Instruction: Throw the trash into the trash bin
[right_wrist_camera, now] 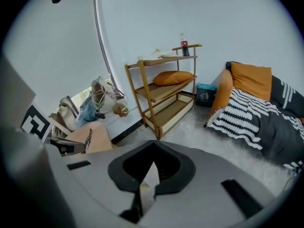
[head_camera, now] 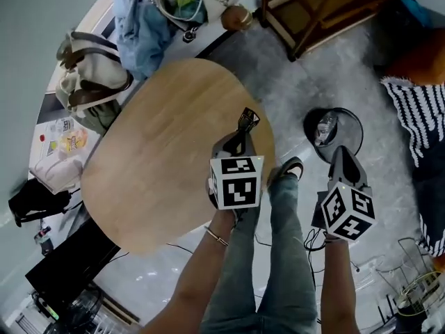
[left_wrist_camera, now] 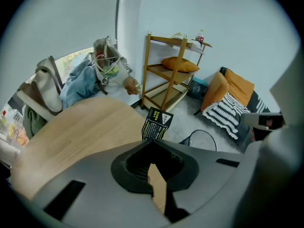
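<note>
A person stood beside a round wooden desk (head_camera: 160,152), a gripper in each hand. The trash bin (head_camera: 361,132), a dark round bin on the grey floor, sat just off the desk's edge, with something pale and clear (head_camera: 324,127) already inside it.

The left gripper (head_camera: 241,136) hung over the desk edge nearest the bin. Its fingers were closed on a small black packet (head_camera: 247,119) with yellow-green print, which stuck up past the tips. The right gripper (head_camera: 341,153) hovered right at the bin's near rim, fingers pressed together and holding nothing.

The step in hand appeared to be carrying the packet across to the bin. Done well, the grip would stay firm until the packet was directly above the opening, and only then ease apart.

The person's leg and shoe (head_camera: 288,167) lay between desk and bin, so the path should pass above them. A wooden shelf (head_camera: 313,12) stood beyond the bin and striped bedding (head_camera: 417,117) beside it, both apart, leaving open floor around the bin.
</note>
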